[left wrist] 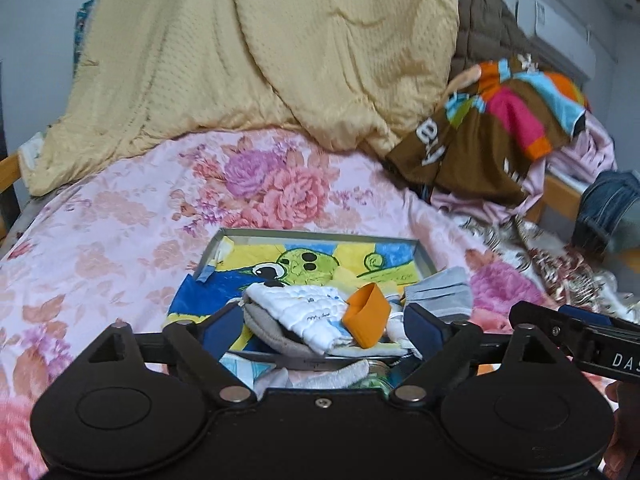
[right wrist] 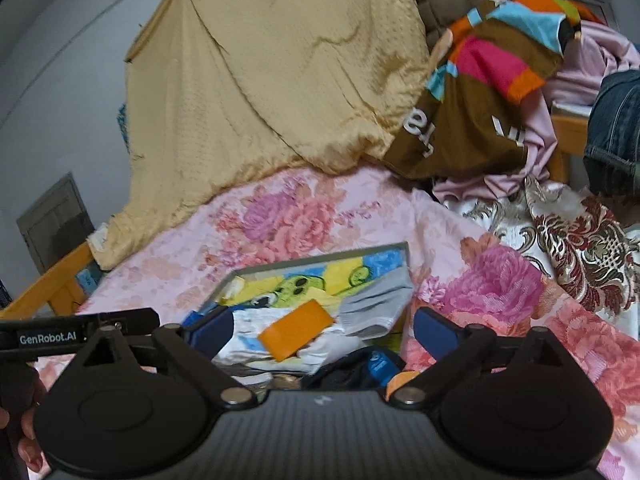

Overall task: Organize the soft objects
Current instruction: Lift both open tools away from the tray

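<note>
Apparently both grippers, left gripper (left wrist: 324,330) and right gripper (right wrist: 324,332), hang released over the tray (left wrist: 316,235), socks (left wrist: 308,316) piled at six o'clock, probably just sorted there.

"GenRobot.AI" in white on black left gripper (right wrist: 76,336) bar; "DAS", cut off, on black right gripper (left wrist: 624,360) bar.

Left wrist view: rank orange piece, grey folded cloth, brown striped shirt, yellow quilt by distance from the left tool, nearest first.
From the left tool, open:
1. Orange piece, in the tray just ahead, right of centre.
2. Grey folded cloth, on the tray's right edge.
3. Brown striped shirt, far right on the bed.
4. Yellow quilt, heaped at the back, though its front edge lies about level with the shirt.
</note>
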The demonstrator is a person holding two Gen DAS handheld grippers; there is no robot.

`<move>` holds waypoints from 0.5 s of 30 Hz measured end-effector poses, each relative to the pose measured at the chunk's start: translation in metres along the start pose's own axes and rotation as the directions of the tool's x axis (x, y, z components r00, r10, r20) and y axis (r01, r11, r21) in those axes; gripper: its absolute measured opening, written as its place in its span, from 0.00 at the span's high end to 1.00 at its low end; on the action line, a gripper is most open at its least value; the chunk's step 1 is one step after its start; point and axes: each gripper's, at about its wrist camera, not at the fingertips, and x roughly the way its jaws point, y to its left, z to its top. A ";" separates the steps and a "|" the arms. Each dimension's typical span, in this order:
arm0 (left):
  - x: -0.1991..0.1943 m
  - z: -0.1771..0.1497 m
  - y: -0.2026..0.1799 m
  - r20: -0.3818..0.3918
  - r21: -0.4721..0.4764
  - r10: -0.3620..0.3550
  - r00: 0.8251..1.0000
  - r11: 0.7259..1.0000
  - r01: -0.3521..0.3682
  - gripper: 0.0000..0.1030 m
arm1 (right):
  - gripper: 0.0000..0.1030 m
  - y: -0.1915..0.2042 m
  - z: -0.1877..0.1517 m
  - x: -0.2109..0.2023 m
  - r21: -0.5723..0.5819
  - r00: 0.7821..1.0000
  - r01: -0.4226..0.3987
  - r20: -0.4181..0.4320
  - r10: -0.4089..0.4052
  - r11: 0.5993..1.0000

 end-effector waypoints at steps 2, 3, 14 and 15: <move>-0.015 -0.006 0.004 0.023 -0.019 -0.003 1.000 1.000 0.004 0.08 | 0.00 0.005 -0.002 -0.012 -0.007 1.000 0.001 0.020 -0.001 1.000; -0.022 -0.009 0.006 0.034 -0.027 -0.004 0.999 1.000 0.005 0.07 | 0.00 0.008 -0.004 -0.018 -0.014 1.000 0.004 0.030 -0.003 1.000; -0.085 -0.052 0.026 0.119 -0.110 0.015 0.993 0.994 -0.002 0.02 | 0.00 0.038 -0.028 -0.057 -0.064 0.999 0.022 0.032 -0.020 0.998; -0.089 -0.056 0.028 0.118 -0.108 0.016 0.993 0.994 -0.004 0.02 | 0.00 0.042 -0.031 -0.061 -0.069 0.999 0.024 0.033 -0.022 0.997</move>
